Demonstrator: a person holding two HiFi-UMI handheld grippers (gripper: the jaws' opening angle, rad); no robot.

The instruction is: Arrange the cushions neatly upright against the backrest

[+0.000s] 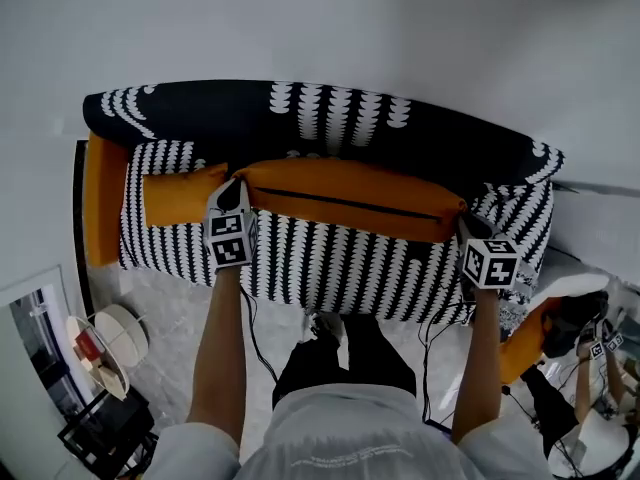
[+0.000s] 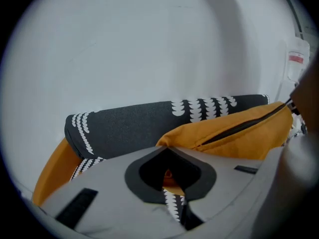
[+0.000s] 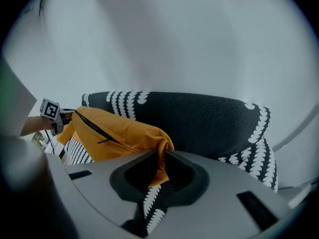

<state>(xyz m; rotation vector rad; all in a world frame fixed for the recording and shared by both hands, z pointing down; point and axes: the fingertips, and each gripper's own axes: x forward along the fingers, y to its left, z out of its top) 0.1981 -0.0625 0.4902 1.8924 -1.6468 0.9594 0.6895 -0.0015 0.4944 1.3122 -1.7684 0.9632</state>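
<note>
A long orange cushion [image 1: 350,198] with a black zip stands lengthwise on the seat of a black-and-white patterned sofa [image 1: 330,268], in front of its dark backrest [image 1: 300,118]. My left gripper [image 1: 240,190] is shut on the cushion's left corner [image 2: 172,139]. My right gripper [image 1: 468,224] is shut on its right corner [image 3: 162,148]. A second orange cushion [image 1: 180,196] lies on the seat to the left, behind my left gripper. In the right gripper view the long orange cushion [image 3: 114,133] stretches away toward the left gripper's marker cube [image 3: 50,108].
An orange armrest [image 1: 104,203] closes the sofa's left end. A round side table [image 1: 100,353] with small items and a black rack [image 1: 105,433] stand on the floor at lower left. Another person with grippers [image 1: 590,353] is at lower right. A white wall rises behind the sofa.
</note>
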